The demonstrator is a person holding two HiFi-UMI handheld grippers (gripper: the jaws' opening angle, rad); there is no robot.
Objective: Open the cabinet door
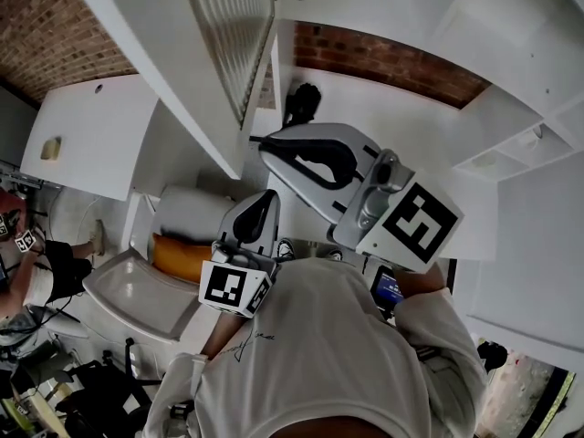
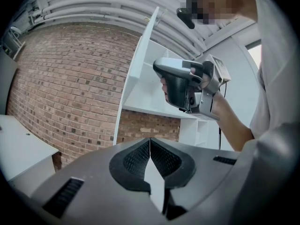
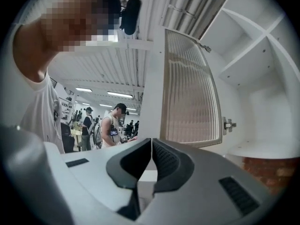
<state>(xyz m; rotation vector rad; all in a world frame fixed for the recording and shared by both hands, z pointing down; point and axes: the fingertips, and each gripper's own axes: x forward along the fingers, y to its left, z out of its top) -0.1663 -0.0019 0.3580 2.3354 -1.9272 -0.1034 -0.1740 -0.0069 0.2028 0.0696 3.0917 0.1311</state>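
A brick wall (image 2: 70, 78) runs behind a white wall cabinet (image 1: 511, 26) in a bright workshop, and a few people (image 3: 115, 125) stand well off in the background.

The cabinet door (image 3: 192, 93), white-framed with a ribbed pane (image 3: 190, 78), stands swung well out from the cabinet's front, its free edge away from the carcass. In the head view it juts toward me at the upper left. One hinge (image 3: 228, 124) shows on the cabinet's inner side wall, just beside the door's hinged edge, and the bare shelves (image 3: 262, 32) inside lie open to view.

My right tool (image 3: 151, 142) points level at the door's lower rail but is apart from it. Its jaws are closed together with nothing between them. My left tool (image 2: 150, 142) is also pressed closed and empty. It points past the door's thin edge toward the brick, with my right tool held up beside it.

I judge the opening itself as done or all but done: the door is off the frame and neither tool grips it. What remains, as I read it, is to draw both tools back without knocking the door. If it should open wider, I would nudge its free edge with closed jaws.

By count: one door, one hinge that I can see, and two tools, both empty.
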